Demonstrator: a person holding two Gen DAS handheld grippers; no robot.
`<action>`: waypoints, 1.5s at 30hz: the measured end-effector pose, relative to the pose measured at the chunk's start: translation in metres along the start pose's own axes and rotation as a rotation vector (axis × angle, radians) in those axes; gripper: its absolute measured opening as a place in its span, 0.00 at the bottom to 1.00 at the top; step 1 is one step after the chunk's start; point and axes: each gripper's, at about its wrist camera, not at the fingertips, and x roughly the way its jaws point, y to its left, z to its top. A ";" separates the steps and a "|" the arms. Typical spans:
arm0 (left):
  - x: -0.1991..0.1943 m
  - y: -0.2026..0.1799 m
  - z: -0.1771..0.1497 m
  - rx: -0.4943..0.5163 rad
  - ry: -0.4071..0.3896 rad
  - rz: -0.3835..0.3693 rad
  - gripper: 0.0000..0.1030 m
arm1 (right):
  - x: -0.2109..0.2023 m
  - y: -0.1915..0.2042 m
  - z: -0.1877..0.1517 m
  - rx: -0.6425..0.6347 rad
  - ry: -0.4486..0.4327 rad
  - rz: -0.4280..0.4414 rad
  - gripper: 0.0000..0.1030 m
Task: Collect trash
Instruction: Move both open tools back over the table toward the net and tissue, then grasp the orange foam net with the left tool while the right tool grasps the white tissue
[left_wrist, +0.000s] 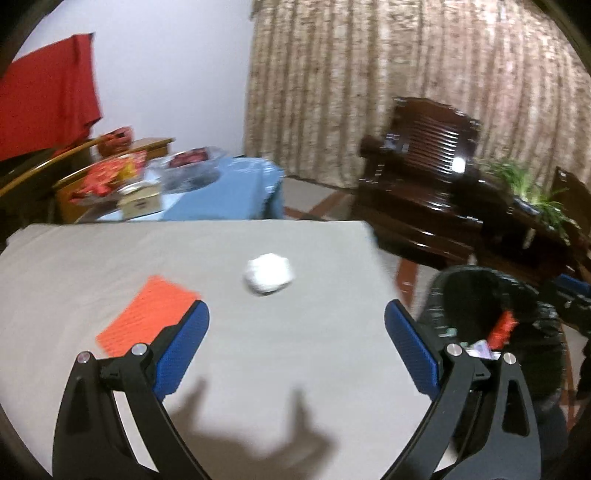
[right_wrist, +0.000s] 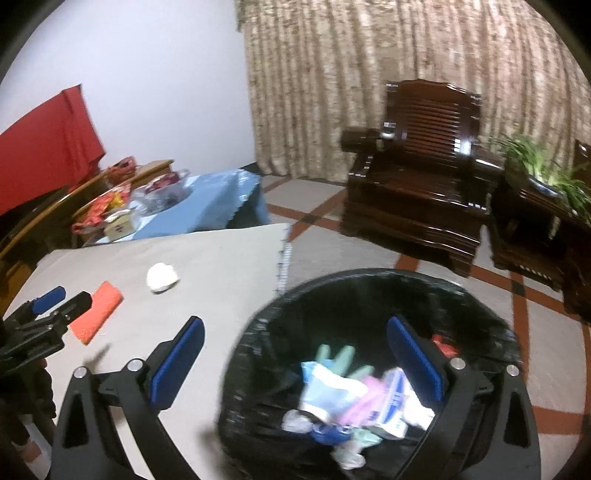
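- 2 pieces of trash are left on the grey counter (left_wrist: 110, 266): a crumpled white paper ball (left_wrist: 269, 274) near the middle and a flat orange ribbed piece (left_wrist: 146, 317) lying nearer the left claw's side, the 2 clearly apart from each other.
- Several items are already collected: the black-lined trash bin (right_wrist: 369, 291), standing just beside the counter's right edge, holds a loose heap of wrappers, pale green, white, pink and blue, plus something orange-red against the far wall of the liner.
- The left claw (left_wrist: 297, 314) stands released, jaws spread wide with nothing between the blue pads; it hangs over the counter, pointing toward the paper ball, which lies ahead of the tips and untouched.
- The right claw (right_wrist: 295, 328) is also released and empty; in its own view one finger sits over the counter edge and the other over the bin mouth, with the heap of rubbish below.
- Judged from this, the task is well along but not finished: most of the visible rubbish is binned, and the ball and the orange piece each need a pick and a drop.
- The ball looks the likelier next pick for the left claw, since it sits almost straight ahead of it.
- Clutter on the blue-covered table (right_wrist: 218, 206) behind is too blurred to judge as trash.
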 end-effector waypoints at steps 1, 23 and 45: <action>0.000 0.012 0.000 -0.013 0.002 0.022 0.91 | 0.003 0.007 0.001 -0.009 0.000 0.011 0.94; 0.069 0.135 -0.012 -0.103 0.114 0.199 0.91 | 0.103 0.119 0.026 -0.107 0.045 0.135 0.94; 0.140 0.159 -0.024 -0.176 0.267 0.199 0.87 | 0.183 0.156 0.019 -0.161 0.140 0.151 0.94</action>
